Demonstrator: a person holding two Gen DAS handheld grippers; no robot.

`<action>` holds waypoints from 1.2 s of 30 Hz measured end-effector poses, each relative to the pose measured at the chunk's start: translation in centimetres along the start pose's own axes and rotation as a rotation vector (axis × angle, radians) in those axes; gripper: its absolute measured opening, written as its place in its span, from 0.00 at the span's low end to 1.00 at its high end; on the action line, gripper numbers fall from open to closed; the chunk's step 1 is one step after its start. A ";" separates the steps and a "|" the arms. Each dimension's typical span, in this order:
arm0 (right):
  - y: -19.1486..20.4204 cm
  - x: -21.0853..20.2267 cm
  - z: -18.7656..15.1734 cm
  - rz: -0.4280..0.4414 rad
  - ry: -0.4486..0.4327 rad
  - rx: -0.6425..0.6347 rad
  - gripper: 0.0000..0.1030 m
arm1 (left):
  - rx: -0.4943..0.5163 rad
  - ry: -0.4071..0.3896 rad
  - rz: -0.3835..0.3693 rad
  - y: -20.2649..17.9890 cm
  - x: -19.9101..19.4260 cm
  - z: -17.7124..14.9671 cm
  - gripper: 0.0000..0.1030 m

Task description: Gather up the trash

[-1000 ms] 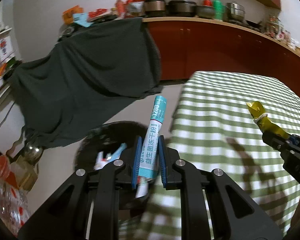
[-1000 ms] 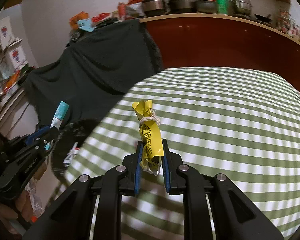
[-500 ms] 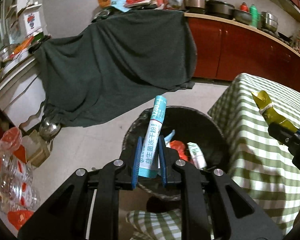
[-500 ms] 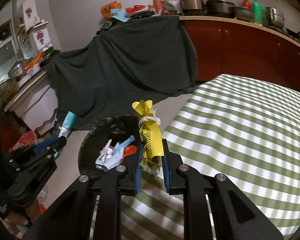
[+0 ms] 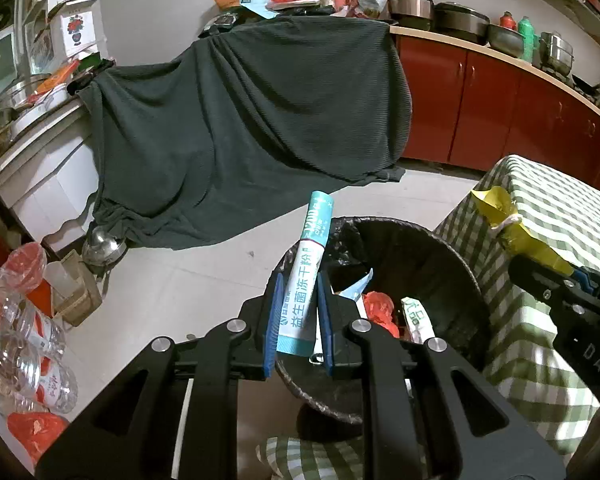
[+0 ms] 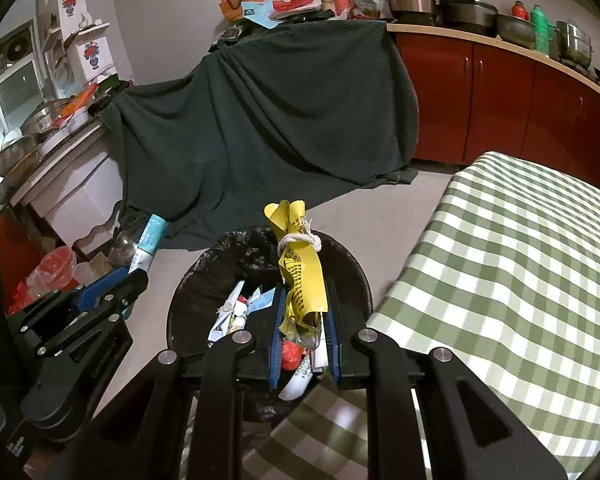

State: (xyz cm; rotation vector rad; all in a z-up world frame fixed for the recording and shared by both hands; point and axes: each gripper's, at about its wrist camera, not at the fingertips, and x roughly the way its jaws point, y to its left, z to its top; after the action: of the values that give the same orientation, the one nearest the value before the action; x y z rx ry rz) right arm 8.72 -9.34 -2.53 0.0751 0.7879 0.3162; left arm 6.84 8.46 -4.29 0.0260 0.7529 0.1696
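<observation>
The left gripper (image 5: 298, 320) is clamped on a white and teal packet (image 5: 306, 276), its blue pads pressed against the packet's lower half while the teal top sticks up and leans slightly to the right. It hangs above the near left rim of a black-lined trash bin (image 5: 440, 256) that stands on the pale floor. The right gripper (image 6: 303, 320) is closed on a crumpled yellow wrapper (image 6: 302, 276) with a bit of white string knotted around its upper part; the wrapper stands upright between the narrowly spaced fingers, over the bin's opening. Inside the bin lie a red scrap (image 5: 378, 308), white papers and a light blue piece, though what each one is cannot be told from here. The bin sits just beside the corner of a table under a green and white checked cloth (image 6: 512, 264). Behind it, a dark green sheet (image 5: 240, 128) drapes over furniture, and red cabinets (image 5: 480, 112) run along the far wall. Clear plastic bottles (image 5: 24, 344) lie on the floor at the left.
</observation>
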 end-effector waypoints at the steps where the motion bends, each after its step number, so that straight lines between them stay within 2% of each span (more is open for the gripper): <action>1: 0.1 0.2 0.0 -0.002 0.002 -0.003 0.18 | 0.000 0.000 0.004 0.0 0.2 0.0 0.17; 6: 0.4 1.5 0.3 -0.012 0.013 -0.001 0.19 | 0.002 -0.001 0.012 -0.1 1.3 0.2 0.19; 9: 0.5 2.2 0.3 -0.015 0.029 -0.001 0.27 | 0.005 -0.005 0.022 -0.1 1.8 0.1 0.40; 14: 0.4 2.1 0.2 -0.025 0.021 0.002 0.31 | 0.005 -0.004 0.027 -0.1 2.3 -0.1 0.53; 18: 0.5 1.6 0.1 -0.043 0.002 -0.006 0.41 | -0.010 -0.008 0.023 0.1 2.2 0.0 0.62; 24: 0.2 0.6 0.3 -0.058 -0.025 -0.002 0.59 | -0.016 -0.026 0.030 0.5 1.5 -0.1 0.70; 36: -0.6 -2.7 -0.4 -0.102 -0.087 0.001 0.76 | -0.002 -0.073 0.031 0.2 -2.0 -0.8 0.88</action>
State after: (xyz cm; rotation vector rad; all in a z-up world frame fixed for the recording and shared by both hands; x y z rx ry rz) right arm 6.84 -10.71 -1.08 0.0487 0.7026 0.2143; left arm 4.77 8.29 -3.50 0.0414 0.6793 0.1979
